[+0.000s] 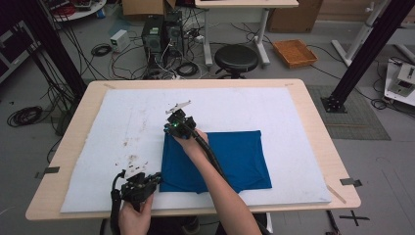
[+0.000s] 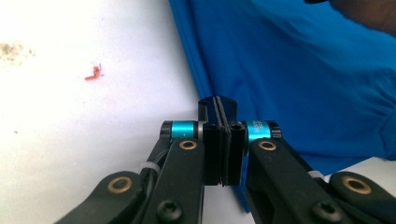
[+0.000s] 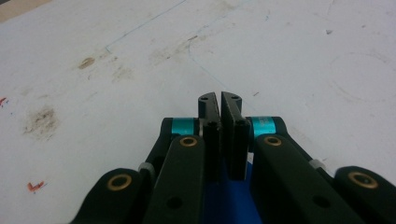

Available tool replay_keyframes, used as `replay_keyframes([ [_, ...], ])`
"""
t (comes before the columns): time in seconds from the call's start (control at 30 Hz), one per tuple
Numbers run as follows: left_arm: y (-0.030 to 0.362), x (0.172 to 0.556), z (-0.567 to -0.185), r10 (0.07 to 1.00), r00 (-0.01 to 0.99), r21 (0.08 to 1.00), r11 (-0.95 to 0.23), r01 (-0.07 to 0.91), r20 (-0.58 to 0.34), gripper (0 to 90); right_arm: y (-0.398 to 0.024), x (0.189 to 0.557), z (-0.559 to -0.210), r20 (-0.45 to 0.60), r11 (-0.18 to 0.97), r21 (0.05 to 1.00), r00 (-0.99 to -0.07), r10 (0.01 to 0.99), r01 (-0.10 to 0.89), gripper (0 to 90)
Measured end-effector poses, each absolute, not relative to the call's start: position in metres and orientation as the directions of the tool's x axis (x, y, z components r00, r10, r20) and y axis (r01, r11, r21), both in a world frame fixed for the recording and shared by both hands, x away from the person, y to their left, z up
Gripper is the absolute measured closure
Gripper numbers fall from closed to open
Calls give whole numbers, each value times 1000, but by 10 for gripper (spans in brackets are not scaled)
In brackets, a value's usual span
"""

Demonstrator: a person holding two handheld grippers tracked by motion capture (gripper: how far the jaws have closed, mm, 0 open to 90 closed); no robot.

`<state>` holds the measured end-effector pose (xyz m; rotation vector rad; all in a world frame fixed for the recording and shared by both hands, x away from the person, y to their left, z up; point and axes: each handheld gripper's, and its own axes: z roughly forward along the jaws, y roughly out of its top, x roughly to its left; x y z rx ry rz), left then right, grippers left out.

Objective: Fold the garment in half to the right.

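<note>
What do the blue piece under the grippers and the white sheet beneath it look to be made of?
The blue cloth looks like thin woven or knit fabric with a matte finish: it lies limp in soft folds and creases, doubled at its edges. The white sheet looks like felt or foam board, hard to say which: flat, dull, no glare, and it holds brown stains and pen marks.

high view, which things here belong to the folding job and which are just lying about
In the job:
- blue cloth, folded on the white mat
- left gripper, shut at the cloth's near left corner
- right gripper, shut at its far left corner

Lying about:
- black stool
- orange tray on the floor
- computer towers
- floor cables
</note>
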<state>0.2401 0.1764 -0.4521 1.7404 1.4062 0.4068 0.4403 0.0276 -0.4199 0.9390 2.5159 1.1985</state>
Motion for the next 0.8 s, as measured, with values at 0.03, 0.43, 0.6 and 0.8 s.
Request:
replay_keyframes([
  [0.03,177,240,-452,917,313,766,-13,643,-247,886,27,440,-420,90,467,755,-778,622,461,874],
  [0.43,173,246,-454,920,318,768,-29,640,-230,683,19,438,-413,111,446,768,-781,615,461,875],
  [0.6,170,248,-454,907,341,761,-36,647,-247,859,16,438,-410,125,430,777,-782,610,460,874],
  [0.8,173,248,-450,892,350,763,-9,646,-286,870,10,436,-403,119,426,786,-786,607,449,874],
])
